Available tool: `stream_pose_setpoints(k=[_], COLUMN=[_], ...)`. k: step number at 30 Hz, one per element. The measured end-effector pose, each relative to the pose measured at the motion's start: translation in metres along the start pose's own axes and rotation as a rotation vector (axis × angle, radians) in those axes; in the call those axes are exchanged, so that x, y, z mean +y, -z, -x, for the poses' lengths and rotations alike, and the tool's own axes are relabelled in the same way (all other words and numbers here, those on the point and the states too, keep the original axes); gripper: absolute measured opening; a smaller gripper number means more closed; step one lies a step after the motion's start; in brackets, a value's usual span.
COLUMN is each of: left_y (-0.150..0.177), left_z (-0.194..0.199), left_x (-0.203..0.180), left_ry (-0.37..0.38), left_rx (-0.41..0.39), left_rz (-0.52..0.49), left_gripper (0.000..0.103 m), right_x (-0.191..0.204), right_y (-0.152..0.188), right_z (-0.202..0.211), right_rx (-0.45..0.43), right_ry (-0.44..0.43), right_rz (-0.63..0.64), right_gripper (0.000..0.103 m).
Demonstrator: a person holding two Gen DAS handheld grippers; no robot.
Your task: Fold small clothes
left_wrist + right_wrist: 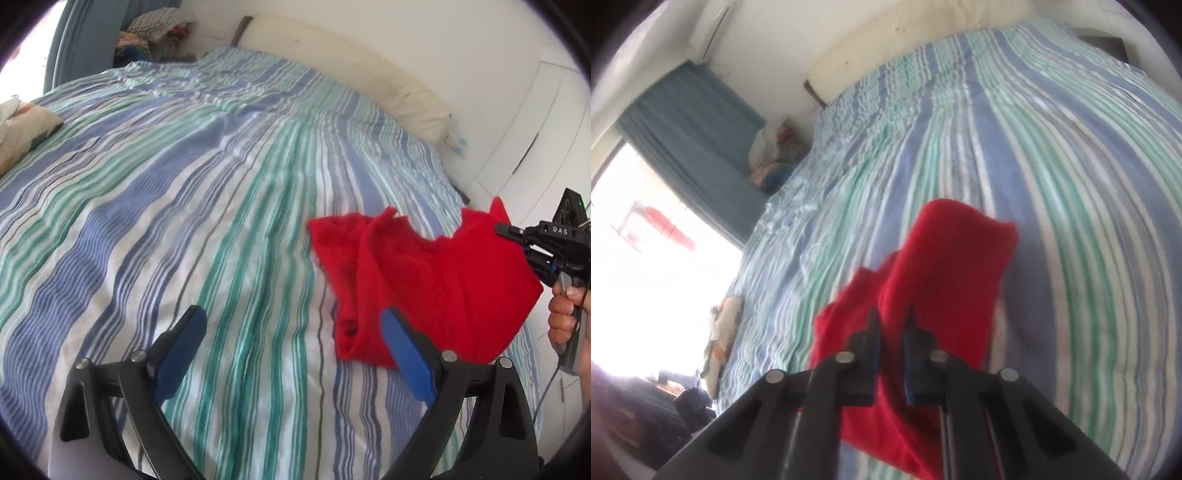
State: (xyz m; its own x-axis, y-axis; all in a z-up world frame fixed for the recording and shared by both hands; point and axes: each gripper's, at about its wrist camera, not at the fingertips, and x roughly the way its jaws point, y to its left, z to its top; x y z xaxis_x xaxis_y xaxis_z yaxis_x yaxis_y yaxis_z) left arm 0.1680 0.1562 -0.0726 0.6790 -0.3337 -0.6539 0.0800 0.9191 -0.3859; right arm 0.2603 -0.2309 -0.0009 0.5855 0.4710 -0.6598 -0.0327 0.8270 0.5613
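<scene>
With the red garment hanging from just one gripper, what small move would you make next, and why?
Probably bring the left gripper across to the red garment's free hanging edge and pinch it. Its fingers stand wide open and empty over the striped bedcover, while the right gripper alone pinches the bunched cloth.

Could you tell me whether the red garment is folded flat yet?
No: the red garment hangs crumpled, lifted by the shut right gripper.

A striped bedspread (207, 177) in blue, green and white covers the bed. A cream headboard cushion (354, 70) runs along the far wall. A heap of clothes (155, 33) sits at the far left, beside a blue curtain (690, 122). A patterned pillow (22, 129) lies at the left edge.
</scene>
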Motion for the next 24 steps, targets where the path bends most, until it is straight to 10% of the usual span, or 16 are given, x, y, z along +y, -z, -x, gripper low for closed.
stream_pose_setpoints(k=[7,9,11,16,20,24], left_y=[-0.004,-0.005,-0.005,-0.009,-0.010,-0.008], left_z=[0.005,0.005,0.005,0.011,0.013,0.006], left_x=[0.031,0.038,0.041,0.045,0.042,0.034], left_ry=[-0.003,0.004,0.010,0.049,0.074,0.042], left_rx=[-0.028,-0.023,-0.019,-0.019,-0.019,-0.003], left_rz=[0.096,0.123,0.142,0.179,0.188,0.156], left_gripper=[0.096,0.096,0.096,0.096,0.096,0.096], right_x=[0.092,0.089,0.082,0.089,0.076,0.071], right_y=[0.024,0.040,0.052,0.048,0.031,0.058], right_z=[-0.120,-0.151,-0.179,-0.127,-0.070,-0.094], right_rx=[0.132,0.189,0.314,0.223,0.073,0.186], right_ry=[0.014,-0.019,-0.132,-0.340,-0.124,0.059], right_rz=[0.093,0.054,-0.041,-0.038,0.124,0.302], right_gripper=[0.011,0.020,0.052,0.054,0.054,0.035])
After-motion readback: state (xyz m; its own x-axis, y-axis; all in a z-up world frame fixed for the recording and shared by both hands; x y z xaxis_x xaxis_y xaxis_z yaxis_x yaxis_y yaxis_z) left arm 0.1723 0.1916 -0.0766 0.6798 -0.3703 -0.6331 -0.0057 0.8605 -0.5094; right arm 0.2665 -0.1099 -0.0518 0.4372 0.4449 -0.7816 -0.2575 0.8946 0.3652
